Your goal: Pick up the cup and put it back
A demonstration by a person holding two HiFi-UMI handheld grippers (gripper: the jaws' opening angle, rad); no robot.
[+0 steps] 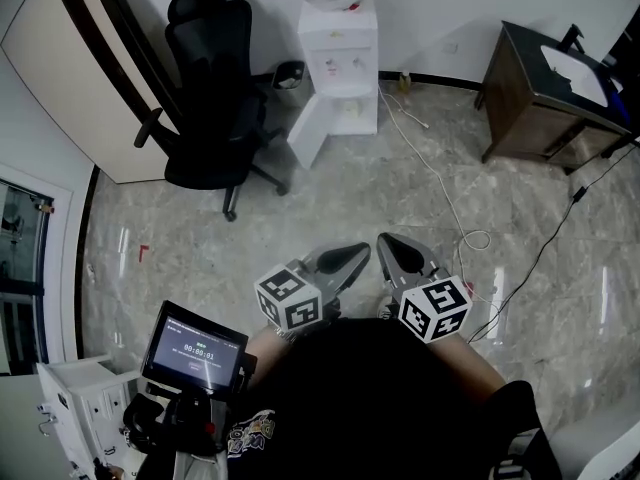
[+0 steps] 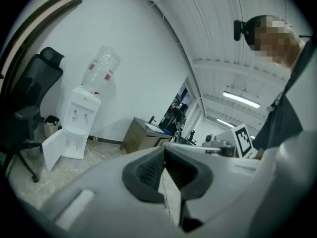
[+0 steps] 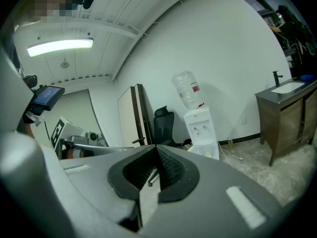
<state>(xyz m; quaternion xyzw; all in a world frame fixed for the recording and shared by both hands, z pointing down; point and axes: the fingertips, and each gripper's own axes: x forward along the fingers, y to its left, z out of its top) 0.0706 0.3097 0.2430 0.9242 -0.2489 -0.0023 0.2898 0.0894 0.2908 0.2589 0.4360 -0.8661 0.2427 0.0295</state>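
The head camera is looking steeply down onto the floor (image 1: pixel 400 178), with the left hand-held gripper (image 1: pixel 350 256) and right hand-held gripper (image 1: pixel 392 246) close beneath it. Each gripper camera is looking low, almost level, along its own jaws. All three views are sharing the distant water dispenser (image 1: pixel 340 58), office chair (image 1: pixel 215 98) and wooden cabinet (image 1: pixel 535 98).
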